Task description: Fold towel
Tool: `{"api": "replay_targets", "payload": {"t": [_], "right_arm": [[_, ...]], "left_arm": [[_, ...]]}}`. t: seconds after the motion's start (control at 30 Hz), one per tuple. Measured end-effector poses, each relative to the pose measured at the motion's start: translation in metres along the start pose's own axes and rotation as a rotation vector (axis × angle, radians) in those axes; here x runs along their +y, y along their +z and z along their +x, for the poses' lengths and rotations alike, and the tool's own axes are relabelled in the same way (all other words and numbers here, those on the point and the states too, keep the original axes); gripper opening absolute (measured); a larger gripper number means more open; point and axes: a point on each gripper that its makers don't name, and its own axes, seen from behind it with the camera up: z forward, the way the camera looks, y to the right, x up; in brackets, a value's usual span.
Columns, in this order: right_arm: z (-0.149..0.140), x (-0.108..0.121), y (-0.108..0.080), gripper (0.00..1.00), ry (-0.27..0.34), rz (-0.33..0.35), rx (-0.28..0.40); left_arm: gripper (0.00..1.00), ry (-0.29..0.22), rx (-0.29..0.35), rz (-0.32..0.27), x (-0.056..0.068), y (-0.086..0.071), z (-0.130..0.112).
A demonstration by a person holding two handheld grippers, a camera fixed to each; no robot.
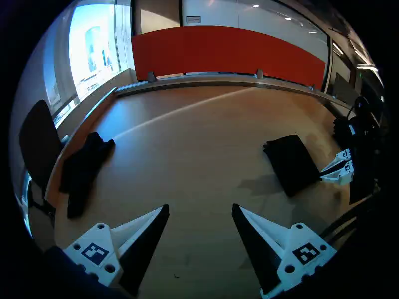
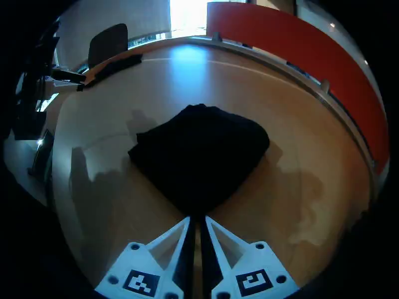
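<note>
We see the left gripper [image 1: 199,208] spread wide and holding nothing, well apart from the folded black towel [image 2: 199,154] on the wooden table [image 2: 309,164]. The right gripper [image 2: 198,220] is closed to a thin slit, with its tips at the towel's near corner. We cannot tell whether any cloth is pinched.

No words, numbers or brand names can be read. A small pale sign [image 1: 193,20] sits on the wall just above the red partition [image 1: 224,52], its print too small to make out. The left gripper [image 1: 199,206] and the right gripper [image 2: 198,219] carry black-and-white square code markers [image 1: 95,252] on their fingers, patterns rather than letters.
</note>
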Motion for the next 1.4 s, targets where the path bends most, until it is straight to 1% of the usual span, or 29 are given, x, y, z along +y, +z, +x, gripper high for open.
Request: {"api": "replay_targets", "payload": {"t": [0.37, 0.57, 0.67, 0.87, 1.17, 1.27, 1.4], "right_arm": [[0.007, 0.002, -0.002, 0.06, -0.003, -0.001, 0.023], [0.025, 0.010, -0.011, 0.06, -0.023, -0.021, 0.064], [0.041, 0.016, -0.019, 0.06, -0.038, -0.038, 0.096], [0.081, 0.029, -0.041, 0.06, -0.062, -0.068, 0.183], [0.146, 0.044, -0.082, 0.06, -0.092, -0.106, 0.319], [0.162, 0.047, -0.097, 0.06, -0.091, -0.115, 0.355], [0.176, 0.052, -0.112, 0.06, -0.085, -0.127, 0.389]], "left_arm": [[0.94, -0.001, -0.003, 0.001, 0.000, 0.001, 0.000], [0.94, 0.003, -0.002, 0.001, -0.001, 0.002, 0.002], [0.94, 0.004, 0.000, 0.000, 0.000, 0.003, 0.003], [0.94, 0.002, 0.008, -0.003, 0.002, 0.004, 0.009], [0.94, 0.008, 0.021, -0.011, 0.009, 0.005, 0.018], [0.94, 0.009, 0.023, -0.012, 0.011, 0.006, 0.020], [0.94, 0.010, 0.025, -0.011, 0.013, 0.006, 0.022]]}}
